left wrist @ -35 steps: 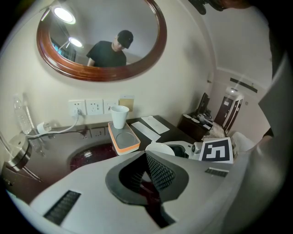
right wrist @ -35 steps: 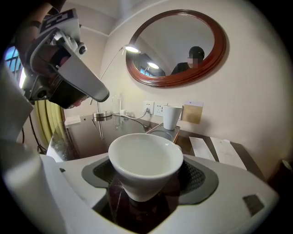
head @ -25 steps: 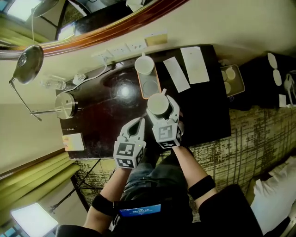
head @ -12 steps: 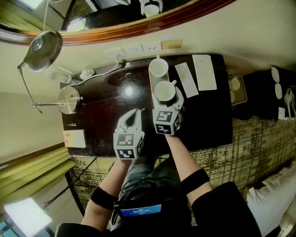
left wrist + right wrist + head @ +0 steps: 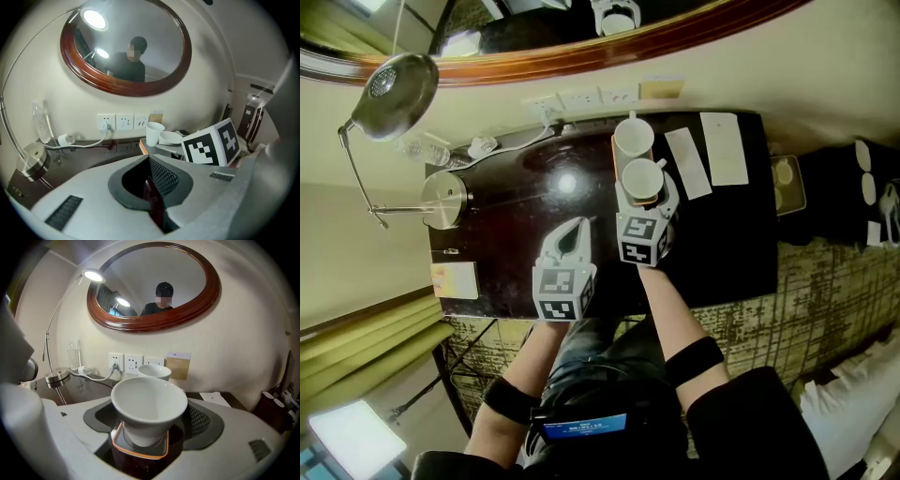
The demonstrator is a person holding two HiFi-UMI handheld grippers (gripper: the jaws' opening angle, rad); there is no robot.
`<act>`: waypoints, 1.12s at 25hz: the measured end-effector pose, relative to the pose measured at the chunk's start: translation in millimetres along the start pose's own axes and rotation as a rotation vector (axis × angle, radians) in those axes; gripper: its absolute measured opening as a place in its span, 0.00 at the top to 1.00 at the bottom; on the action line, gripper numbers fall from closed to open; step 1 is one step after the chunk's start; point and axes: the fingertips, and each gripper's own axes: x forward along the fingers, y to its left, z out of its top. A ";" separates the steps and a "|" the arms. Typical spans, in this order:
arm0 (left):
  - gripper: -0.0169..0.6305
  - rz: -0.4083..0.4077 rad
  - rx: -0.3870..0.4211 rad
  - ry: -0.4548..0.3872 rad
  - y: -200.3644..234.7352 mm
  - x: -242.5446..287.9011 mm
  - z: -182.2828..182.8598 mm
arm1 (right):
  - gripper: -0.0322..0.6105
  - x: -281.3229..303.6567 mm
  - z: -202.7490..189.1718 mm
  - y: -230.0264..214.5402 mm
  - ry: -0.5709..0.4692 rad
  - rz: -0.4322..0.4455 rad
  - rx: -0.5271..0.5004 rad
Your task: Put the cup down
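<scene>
A white cup (image 5: 640, 178) sits between the jaws of my right gripper (image 5: 645, 192), which is shut on it. Seen in the right gripper view, the cup (image 5: 149, 408) is at the near recess of an orange-rimmed tray (image 5: 140, 453); I cannot tell whether its base touches. A second white cup (image 5: 634, 139) stands upright at the tray's far end, close to the wall. My left gripper (image 5: 575, 232) hovers over the dark table (image 5: 506, 244) to the left, shut with nothing in it (image 5: 152, 187).
A lamp base (image 5: 445, 200) and its arched arm stand at the table's left, with a water bottle (image 5: 427, 150) and a plugged white cable (image 5: 516, 141) by the wall sockets (image 5: 581, 97). Two paper cards (image 5: 687, 161) lie right of the tray. A notepad (image 5: 455, 279) sits at the front left corner.
My right gripper has carried the cup away from me towards the wall, from the tray's near end to its near recess. The left gripper edged forward a little, still shut.
</scene>
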 end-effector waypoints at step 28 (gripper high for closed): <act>0.97 0.002 -0.010 -0.015 -14.0 -20.8 2.5 | 0.22 -38.2 -5.1 8.0 0.026 0.067 -0.074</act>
